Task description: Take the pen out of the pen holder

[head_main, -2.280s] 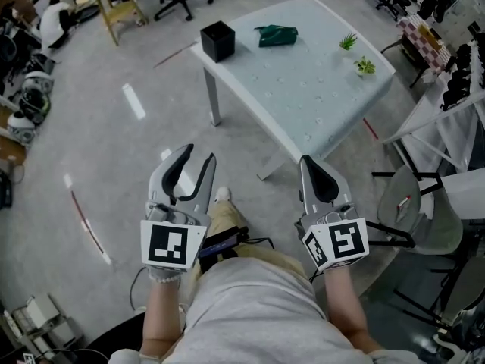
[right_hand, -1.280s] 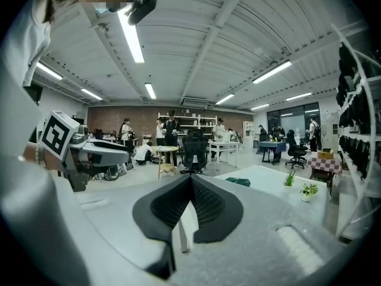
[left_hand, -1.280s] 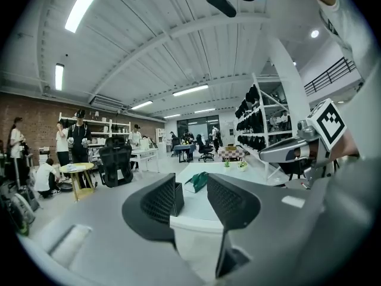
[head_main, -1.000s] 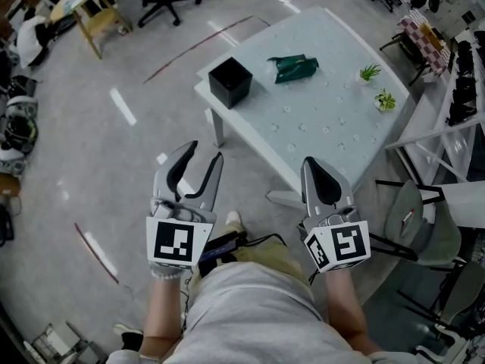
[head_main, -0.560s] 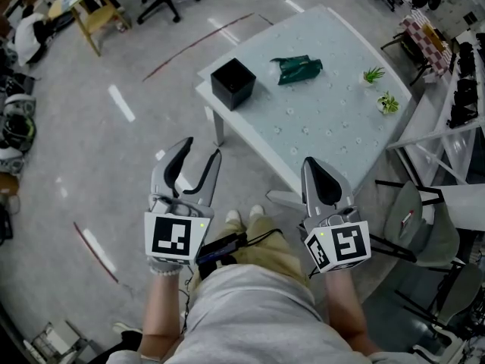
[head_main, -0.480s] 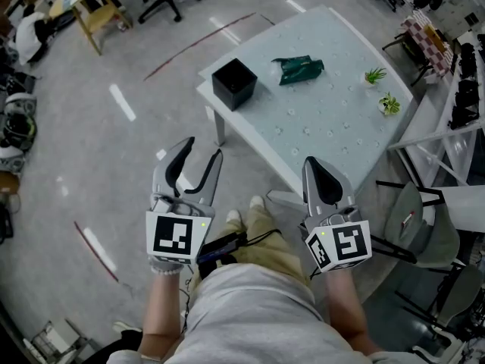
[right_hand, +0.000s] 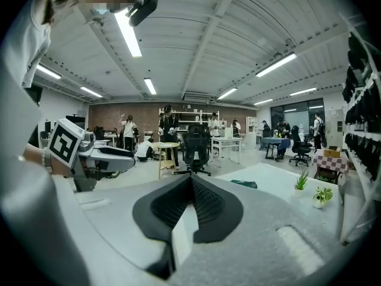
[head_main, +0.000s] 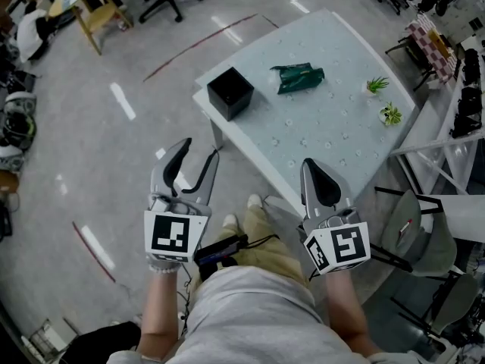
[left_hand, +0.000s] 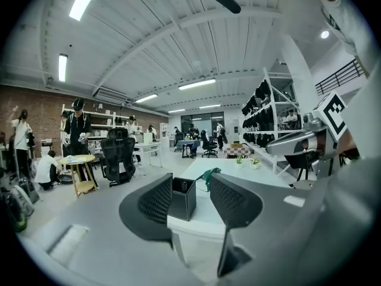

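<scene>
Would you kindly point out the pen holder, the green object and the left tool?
pen holder (head_main: 229,89), head view, open top.
green object (head_main: 298,77), head view, middle.
left tool (head_main: 200,149), head view, midway between its tips.

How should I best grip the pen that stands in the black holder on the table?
Probably grip the pen at its top end, coming from above with the open left gripper: it stands inside the open-topped holder, whose walls hide the rest.

Grey shirt (head_main: 250,309), khaki trousers (head_main: 264,240)
</scene>
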Tool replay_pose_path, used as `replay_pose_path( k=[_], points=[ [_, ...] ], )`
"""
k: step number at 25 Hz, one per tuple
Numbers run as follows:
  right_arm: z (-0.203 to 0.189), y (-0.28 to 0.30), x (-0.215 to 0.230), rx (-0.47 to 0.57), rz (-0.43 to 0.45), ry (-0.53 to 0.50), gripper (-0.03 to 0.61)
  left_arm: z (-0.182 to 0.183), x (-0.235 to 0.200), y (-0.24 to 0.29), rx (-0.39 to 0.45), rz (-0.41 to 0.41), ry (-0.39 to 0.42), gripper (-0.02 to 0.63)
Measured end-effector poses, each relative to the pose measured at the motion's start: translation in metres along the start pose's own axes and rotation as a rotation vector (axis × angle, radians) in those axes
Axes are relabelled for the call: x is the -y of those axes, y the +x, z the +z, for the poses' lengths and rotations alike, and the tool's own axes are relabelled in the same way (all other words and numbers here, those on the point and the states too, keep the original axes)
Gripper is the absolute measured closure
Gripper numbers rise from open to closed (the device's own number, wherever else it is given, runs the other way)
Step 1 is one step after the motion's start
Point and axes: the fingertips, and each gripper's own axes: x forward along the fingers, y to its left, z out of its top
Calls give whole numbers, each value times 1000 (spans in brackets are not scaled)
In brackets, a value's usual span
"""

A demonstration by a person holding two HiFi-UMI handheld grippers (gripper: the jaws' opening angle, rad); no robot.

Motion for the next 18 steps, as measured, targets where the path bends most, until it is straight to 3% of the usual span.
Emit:
replay_pose_path(
  k=[11, 18],
  points=[
    [-9, 12, 33, -39, -3, 18, 578, -3, 1, 56, -2, -21, 20, 422],
    [-22, 17, 52, -59, -14, 49, 578, -25, -3, 93, -67, -17, 30, 422]
  ],
)
